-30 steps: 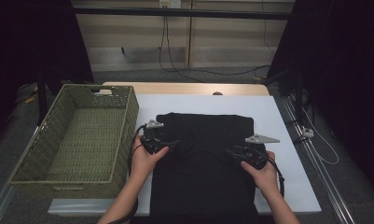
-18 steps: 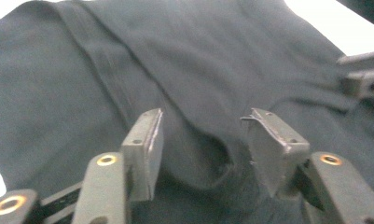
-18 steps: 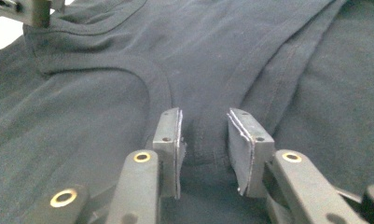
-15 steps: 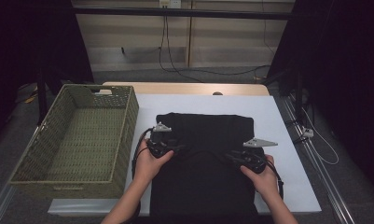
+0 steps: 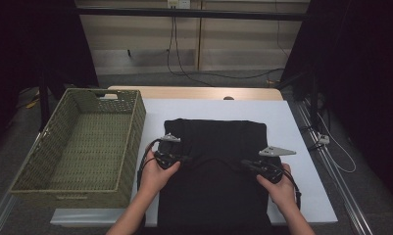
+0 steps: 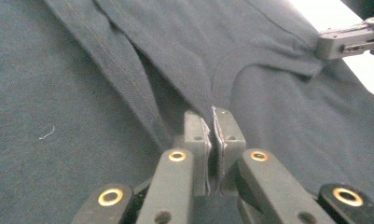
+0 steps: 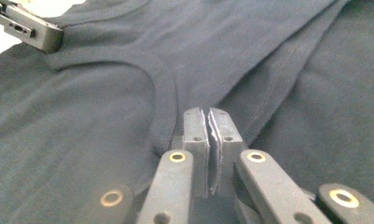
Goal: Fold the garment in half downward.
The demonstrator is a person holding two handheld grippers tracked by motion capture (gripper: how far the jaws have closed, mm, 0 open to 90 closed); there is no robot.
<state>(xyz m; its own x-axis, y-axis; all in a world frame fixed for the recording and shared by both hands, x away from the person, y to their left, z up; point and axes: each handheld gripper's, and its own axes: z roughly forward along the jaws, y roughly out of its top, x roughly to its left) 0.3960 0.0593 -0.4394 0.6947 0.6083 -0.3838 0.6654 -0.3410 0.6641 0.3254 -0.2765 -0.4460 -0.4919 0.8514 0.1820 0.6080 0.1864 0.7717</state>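
Observation:
A black shirt [image 5: 213,147] lies flat on the white table [image 5: 292,122], its curved neckline [image 6: 231,70] between my two grippers. My left gripper [image 5: 185,159] lies low on the cloth at the neckline's left end. Its jaws have just been closing and now stand together on a fold of the shirt [image 6: 128,84]. My right gripper [image 5: 246,165] lies at the neckline's right end. Its jaws have also just been closing and pinch the cloth beside the collar band [image 7: 163,93]. My left gripper [image 6: 211,119] looks toward the right gripper [image 6: 348,41]. My right gripper [image 7: 208,116] looks back toward the left gripper [image 7: 28,29].
A green woven basket [image 5: 135,112] stands to the left of the shirt, its wall close to my left hand [image 5: 157,176]. A wooden strip [image 5: 194,93] runs along the table's far edge. Cables [image 5: 331,142] hang off the right side.
Both hands have edged inward and toward the near side over the shirt. Both grippers' jaws have closed on the cloth at the neckline.

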